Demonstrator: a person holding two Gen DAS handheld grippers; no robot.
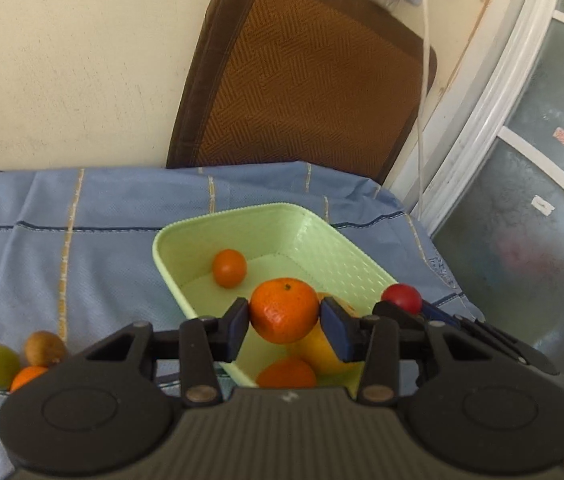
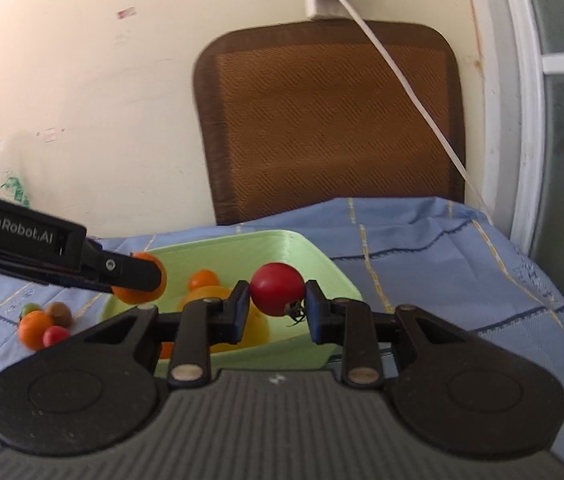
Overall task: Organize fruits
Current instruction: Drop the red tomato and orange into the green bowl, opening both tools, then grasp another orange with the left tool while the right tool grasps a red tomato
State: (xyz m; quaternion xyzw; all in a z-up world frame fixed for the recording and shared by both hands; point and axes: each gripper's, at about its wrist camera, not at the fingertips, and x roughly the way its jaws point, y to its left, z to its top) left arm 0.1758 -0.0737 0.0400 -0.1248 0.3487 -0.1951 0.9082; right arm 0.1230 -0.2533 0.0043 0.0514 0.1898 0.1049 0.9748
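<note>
My left gripper (image 1: pixel 284 322) is shut on a mandarin (image 1: pixel 284 309) and holds it over the near part of the light green basket (image 1: pixel 322 236). In the basket lie a small orange (image 1: pixel 229 268), another orange (image 1: pixel 287 372) and a yellow fruit (image 1: pixel 322 350). My right gripper (image 2: pixel 277 300) is shut on a red tomato (image 2: pixel 277 287), its stalk pointing down, above the basket's (image 2: pixel 306 252) right side. The left gripper with its mandarin (image 2: pixel 140 278) shows at the left of the right wrist view, and the tomato (image 1: pixel 402 298) shows at the right of the left wrist view.
On the blue checked cloth (image 1: pixel 82 248) left of the basket lie a green fruit (image 1: pixel 0 364), a brown kiwi (image 1: pixel 44 348), an orange (image 1: pixel 26 376) and a small red tomato (image 2: pixel 56 336). A brown woven mat (image 1: pixel 302 80) leans on the wall behind. A white cable (image 2: pixel 402 80) hangs at right.
</note>
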